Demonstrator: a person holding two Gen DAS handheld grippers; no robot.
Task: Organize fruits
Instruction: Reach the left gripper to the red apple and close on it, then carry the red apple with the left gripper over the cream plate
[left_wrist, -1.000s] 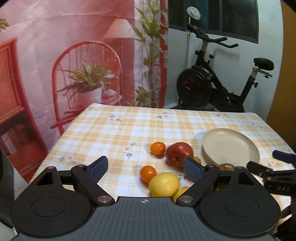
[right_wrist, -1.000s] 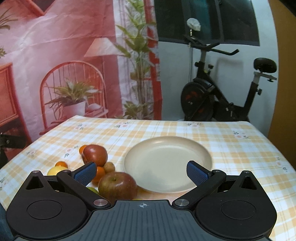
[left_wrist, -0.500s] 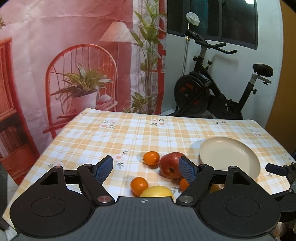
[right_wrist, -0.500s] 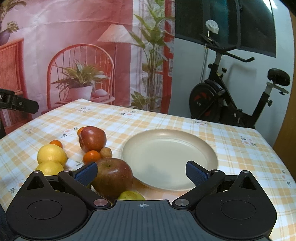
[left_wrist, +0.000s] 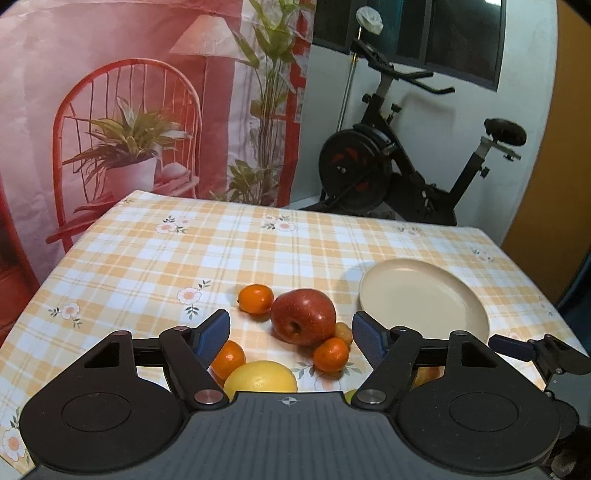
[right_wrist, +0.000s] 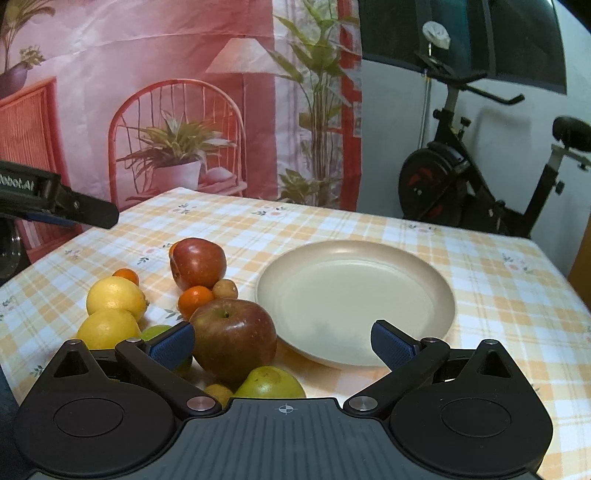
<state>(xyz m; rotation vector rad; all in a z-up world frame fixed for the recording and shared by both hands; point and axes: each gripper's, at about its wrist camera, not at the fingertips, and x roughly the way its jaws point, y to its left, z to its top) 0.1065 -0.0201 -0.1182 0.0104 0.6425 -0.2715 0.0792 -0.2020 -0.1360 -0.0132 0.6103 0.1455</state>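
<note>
Grippers tilt down over fruit: left gripper (left_wrist: 291, 334) jaws narrowing, unclamped; right gripper (right_wrist: 282, 341) jaws apart.

Black gripper bodies, silver pivot screws, blue-padded fingers (left_wrist: 216, 334)

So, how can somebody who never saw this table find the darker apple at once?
Start at the beige plate on the checked tablecloth. The fruit pile lies at its left; the darker apple is the big one almost touching the plate's near-left rim. Unlike the brighter red apple behind, it is brownish-red.
</note>
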